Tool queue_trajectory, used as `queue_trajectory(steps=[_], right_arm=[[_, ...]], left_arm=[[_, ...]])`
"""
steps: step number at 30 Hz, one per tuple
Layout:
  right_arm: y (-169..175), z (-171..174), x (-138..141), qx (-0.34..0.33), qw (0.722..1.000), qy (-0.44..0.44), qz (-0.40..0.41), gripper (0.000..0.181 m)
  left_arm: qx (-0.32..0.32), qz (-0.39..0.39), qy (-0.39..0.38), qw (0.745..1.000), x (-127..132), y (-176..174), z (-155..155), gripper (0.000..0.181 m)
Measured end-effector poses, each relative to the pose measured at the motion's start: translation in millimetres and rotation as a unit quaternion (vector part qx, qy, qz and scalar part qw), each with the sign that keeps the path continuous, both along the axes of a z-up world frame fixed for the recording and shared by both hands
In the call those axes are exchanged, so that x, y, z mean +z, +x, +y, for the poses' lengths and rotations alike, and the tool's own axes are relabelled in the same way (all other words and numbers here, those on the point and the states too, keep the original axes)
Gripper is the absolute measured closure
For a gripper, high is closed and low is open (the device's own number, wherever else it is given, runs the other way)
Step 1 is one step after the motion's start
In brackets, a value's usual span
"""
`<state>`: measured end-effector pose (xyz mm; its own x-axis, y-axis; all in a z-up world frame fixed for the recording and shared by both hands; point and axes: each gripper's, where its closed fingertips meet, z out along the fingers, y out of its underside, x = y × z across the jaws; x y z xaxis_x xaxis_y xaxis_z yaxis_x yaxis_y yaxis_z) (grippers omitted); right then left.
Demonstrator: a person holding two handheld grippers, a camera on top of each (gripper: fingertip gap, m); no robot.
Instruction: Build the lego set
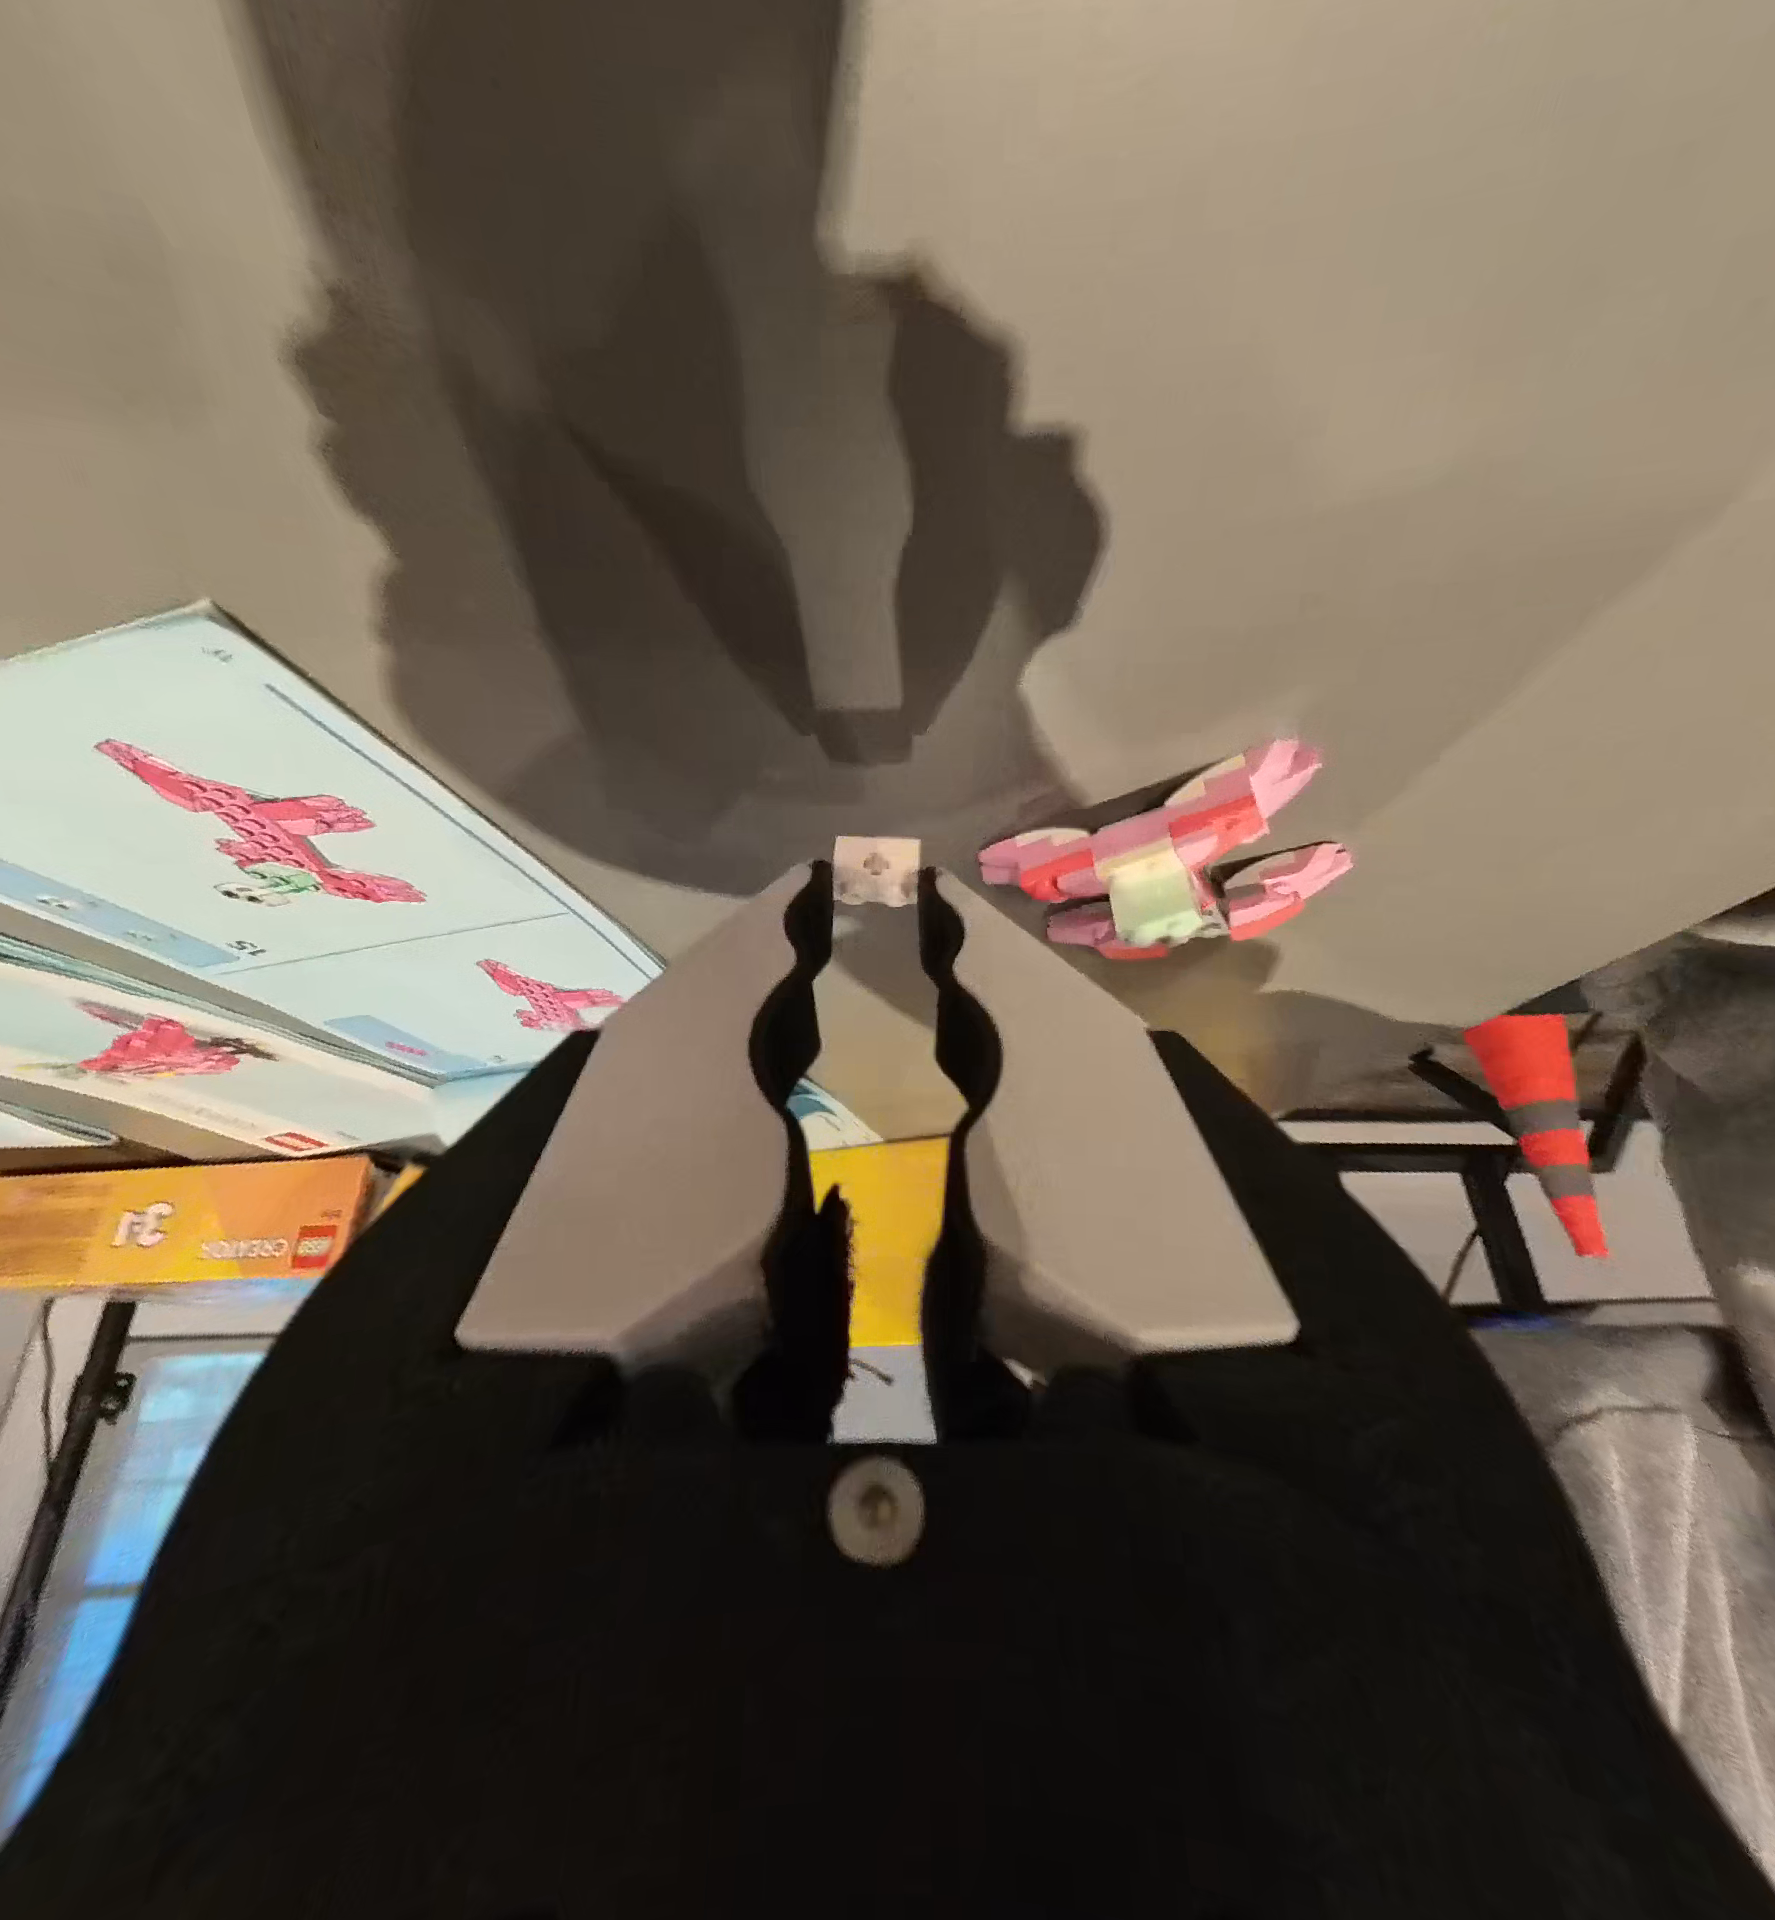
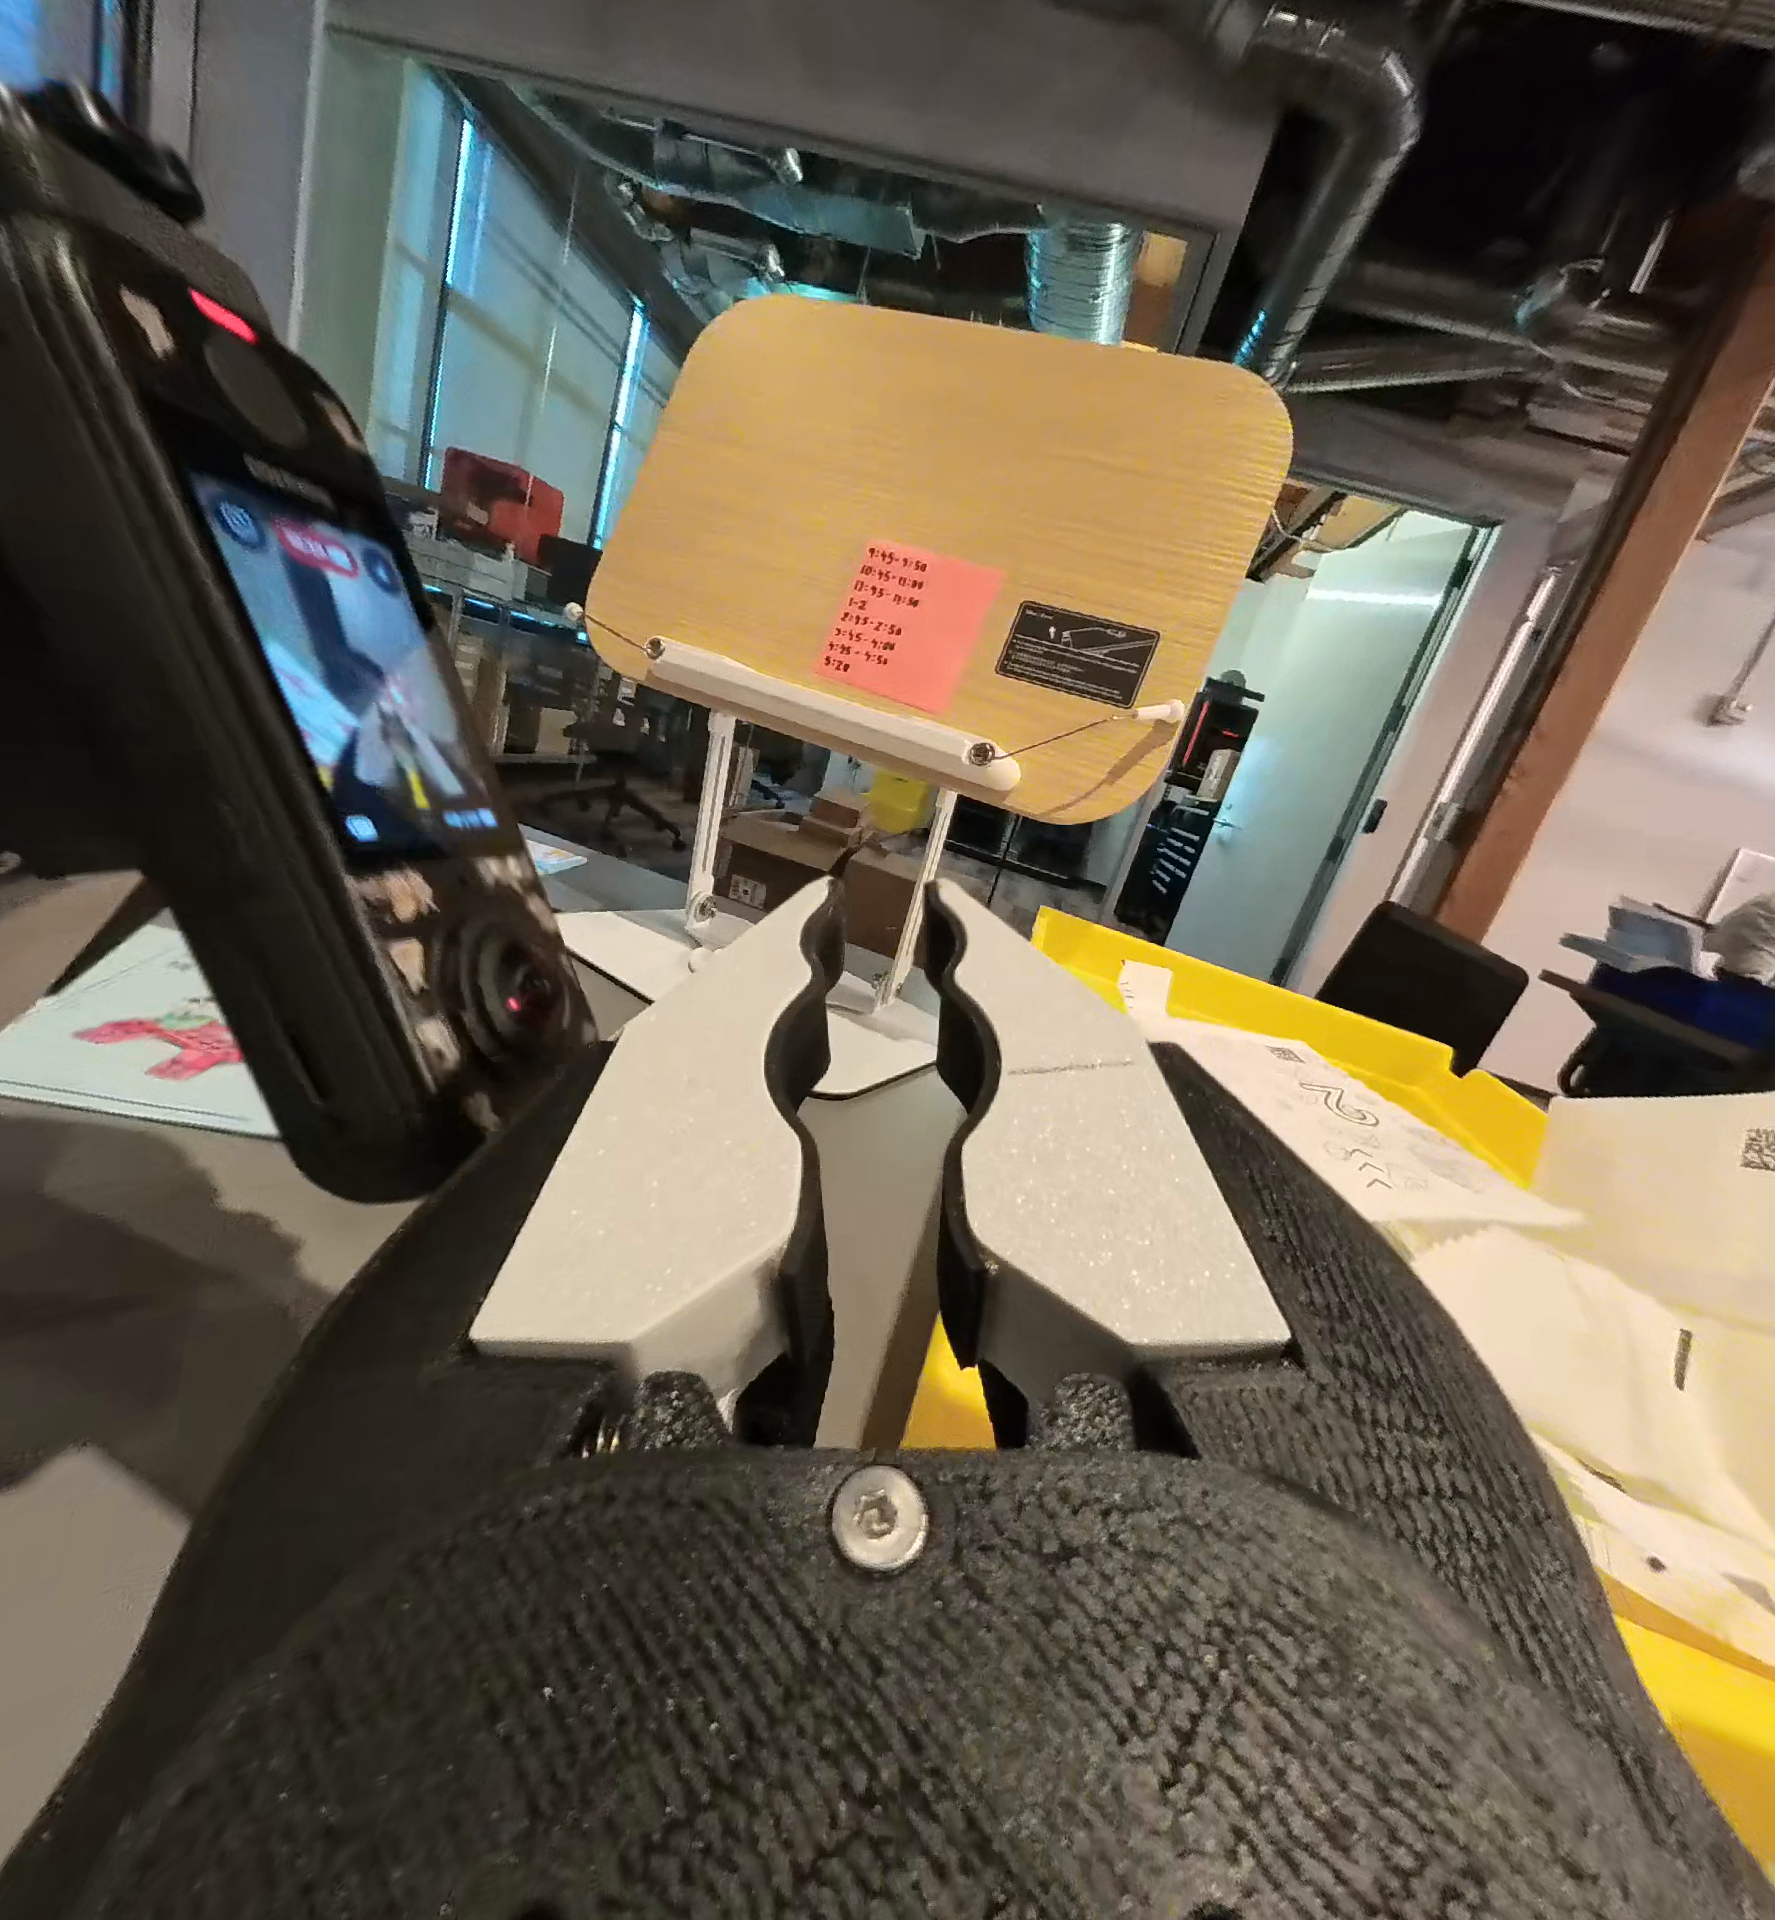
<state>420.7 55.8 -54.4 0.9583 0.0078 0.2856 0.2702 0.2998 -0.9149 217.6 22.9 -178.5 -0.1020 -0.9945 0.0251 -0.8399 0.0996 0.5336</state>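
A small white brick (image 1: pixel 874 871) is pinched at the tips of the left gripper (image 1: pixel 870 883), centre frame, just left of the pink model (image 1: pixel 1163 852) on the desk (image 1: pixel 1382 416). The right gripper (image 2: pixel 878 909) is parted and empty. The brick should be squared above the model's studs before it is pressed down.

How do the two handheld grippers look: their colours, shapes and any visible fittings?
Both look alike. The left gripper and the right gripper each have a rough black body, two light grey wedge-shaped fingers with wavy black inner pads, and one silver screw at the centre. In the right wrist view, the left gripper also carries a black camera with a lit screen.
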Motion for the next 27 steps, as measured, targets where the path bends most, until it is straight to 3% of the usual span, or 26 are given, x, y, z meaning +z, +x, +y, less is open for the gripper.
queue_trajectory(steps=[15, 21, 25, 27], right_arm=[[17.2, -8.1, 10.9, -0.021, 0.998, 0.033, 0.041, 0.169], [9.8, -9.1, 12.5, 0.003, 0.999, 0.038, 0.039, 0.168], [11.7, -11.4, 14.1, 0.005, 0.998, 0.042, 0.045, 0.168], [12.9, -12.0, 14.8, 0.006, 0.998, 0.043, 0.049, 0.167]], left_arm=[[0.130, 0.041, -0.025, 0.990, -14.4, 3.7, -5.1, 0.165], [0.121, 0.032, -0.009, 0.992, -16.3, 4.6, -4.5, 0.136], [0.121, -0.032, -0.001, 0.992, -7.9, 11.2, -3.2, 0.128], [0.118, -0.121, 0.045, 0.985, -1.5, 20.6, 11.6, 0.119]])
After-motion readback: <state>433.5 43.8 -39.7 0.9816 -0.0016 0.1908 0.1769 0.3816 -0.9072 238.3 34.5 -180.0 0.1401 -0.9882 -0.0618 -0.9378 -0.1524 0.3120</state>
